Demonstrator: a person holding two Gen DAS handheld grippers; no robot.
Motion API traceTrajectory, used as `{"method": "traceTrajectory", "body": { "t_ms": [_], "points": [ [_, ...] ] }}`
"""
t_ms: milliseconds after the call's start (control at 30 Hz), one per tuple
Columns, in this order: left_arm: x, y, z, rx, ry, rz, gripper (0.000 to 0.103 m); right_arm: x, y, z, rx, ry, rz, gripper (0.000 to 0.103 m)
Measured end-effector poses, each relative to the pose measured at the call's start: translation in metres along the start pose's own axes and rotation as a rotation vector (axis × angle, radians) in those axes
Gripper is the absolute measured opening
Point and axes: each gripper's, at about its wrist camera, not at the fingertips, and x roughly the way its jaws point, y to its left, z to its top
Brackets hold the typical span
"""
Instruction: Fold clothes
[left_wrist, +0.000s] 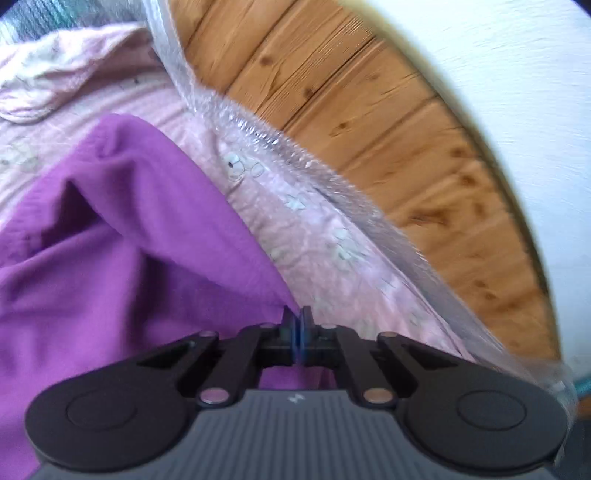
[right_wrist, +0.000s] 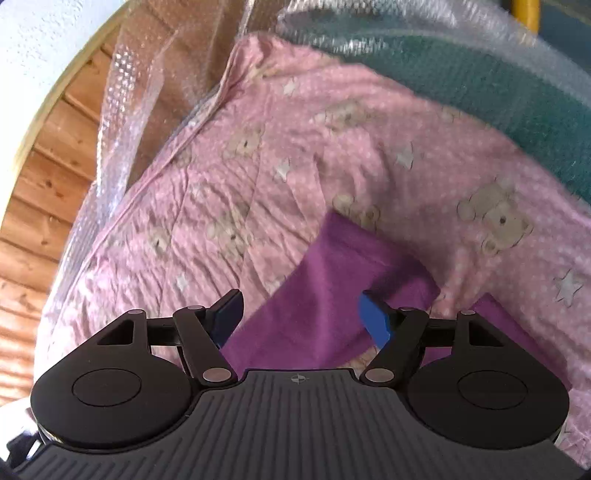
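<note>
A purple garment (left_wrist: 110, 236) lies rumpled on a pink sheet with bears and stars (left_wrist: 317, 236). My left gripper (left_wrist: 296, 325) is shut on the purple garment's edge, with cloth bunching off to the left. In the right wrist view a flat part of the purple garment (right_wrist: 325, 291) lies on the pink sheet (right_wrist: 258, 177). My right gripper (right_wrist: 299, 314) is open just above that part, its blue pads (right_wrist: 375, 319) on either side of the cloth, not gripping it.
Clear bubble wrap (left_wrist: 295, 155) runs along the bed edge beside a wooden plank wall (left_wrist: 369, 122) and a white wall (left_wrist: 517, 92). A pink pillow (left_wrist: 55, 74) lies at the far left. A green blanket (right_wrist: 498, 92) under bubble wrap lies behind the sheet.
</note>
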Motion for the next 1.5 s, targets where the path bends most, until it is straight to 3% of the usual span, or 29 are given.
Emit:
{"method": "traceTrajectory", "body": {
  "t_ms": [100, 200, 333, 400, 433, 467, 500, 567, 633, 700, 733, 833, 867, 933, 967, 1067, 1167, 1200, 1233, 1267, 1300, 1333, 1433, 1500],
  "points": [
    [-0.046, 0.028, -0.034, 0.015, 0.008, 0.011, 0.001, -0.005, 0.014, -0.001, 0.006, -0.036, -0.060, 0.085],
    [-0.069, 0.063, -0.068, -0.035, 0.035, 0.058, 0.001, 0.011, 0.024, -0.004, 0.027, -0.031, -0.128, 0.086],
    [-0.079, 0.083, -0.084, -0.074, 0.003, 0.062, 0.001, 0.047, 0.042, -0.011, 0.021, -0.024, -0.243, 0.080],
    [-0.079, 0.082, -0.081, -0.075, -0.021, 0.038, 0.002, 0.064, 0.049, -0.016, -0.023, -0.019, -0.308, 0.062],
    [-0.081, 0.079, -0.075, -0.067, -0.037, 0.017, 0.002, 0.071, 0.051, -0.019, -0.043, -0.019, -0.336, 0.045],
    [-0.084, 0.076, -0.069, -0.058, -0.054, -0.005, 0.002, 0.066, 0.050, -0.019, -0.048, -0.044, -0.345, 0.016],
    [-0.088, 0.072, -0.062, -0.048, -0.072, -0.035, 0.002, 0.052, 0.046, -0.019, -0.026, -0.063, -0.302, 0.000],
    [-0.104, 0.065, -0.050, -0.024, -0.110, -0.096, 0.002, 0.008, 0.038, -0.020, 0.009, -0.139, -0.210, 0.000],
    [-0.116, 0.068, -0.050, -0.011, -0.107, -0.104, 0.002, -0.055, 0.021, -0.031, 0.018, -0.263, -0.069, 0.000],
    [-0.117, 0.079, -0.058, 0.006, -0.049, -0.063, 0.002, -0.103, -0.008, -0.055, 0.010, -0.337, -0.019, 0.001],
    [-0.116, 0.083, -0.062, 0.012, -0.029, -0.048, 0.002, -0.111, -0.026, -0.067, 0.016, -0.326, -0.042, 0.001],
    [-0.109, 0.089, -0.071, 0.023, 0.001, -0.014, 0.002, -0.092, -0.101, -0.103, 0.132, -0.197, -0.055, 0.006],
    [-0.107, 0.091, -0.074, 0.027, 0.011, -0.003, 0.002, -0.082, -0.123, -0.112, 0.189, -0.162, -0.037, 0.017],
    [-0.102, 0.095, -0.080, 0.034, 0.032, 0.019, 0.004, -0.069, -0.160, -0.131, 0.306, -0.135, -0.033, 0.024],
    [-0.099, 0.097, -0.082, 0.037, 0.042, 0.031, 0.011, -0.066, -0.171, -0.137, 0.340, -0.140, -0.025, 0.024],
    [-0.092, 0.101, -0.088, 0.048, 0.057, 0.055, 0.032, -0.070, -0.179, -0.141, 0.352, -0.192, 0.027, 0.044],
    [-0.084, 0.091, -0.079, 0.072, 0.029, 0.058, 0.034, -0.077, -0.170, -0.131, 0.293, -0.246, 0.058, 0.048],
    [-0.078, 0.087, -0.076, 0.083, 0.034, 0.067, 0.029, -0.076, -0.166, -0.125, 0.268, -0.254, 0.056, 0.048],
    [-0.073, 0.083, -0.073, 0.094, 0.046, 0.080, 0.018, -0.072, -0.161, -0.117, 0.237, -0.237, 0.034, 0.046],
    [-0.069, 0.080, -0.070, 0.102, 0.058, 0.084, 0.003, -0.068, -0.156, -0.109, 0.205, -0.218, 0.012, 0.024],
    [-0.071, 0.077, -0.069, 0.108, 0.056, 0.076, 0.001, -0.064, -0.152, -0.102, 0.168, -0.179, -0.011, 0.000],
    [-0.077, 0.074, -0.069, 0.117, 0.042, 0.067, 0.001, -0.060, -0.148, -0.094, 0.131, -0.147, -0.034, 0.000],
    [-0.103, 0.076, -0.074, 0.113, 0.006, 0.023, 0.001, -0.086, -0.138, -0.084, 0.037, -0.238, -0.088, 0.000],
    [-0.108, 0.085, -0.083, 0.111, 0.014, 0.050, 0.001, -0.103, -0.145, -0.078, 0.030, -0.280, -0.115, 0.000]
  ]
}}
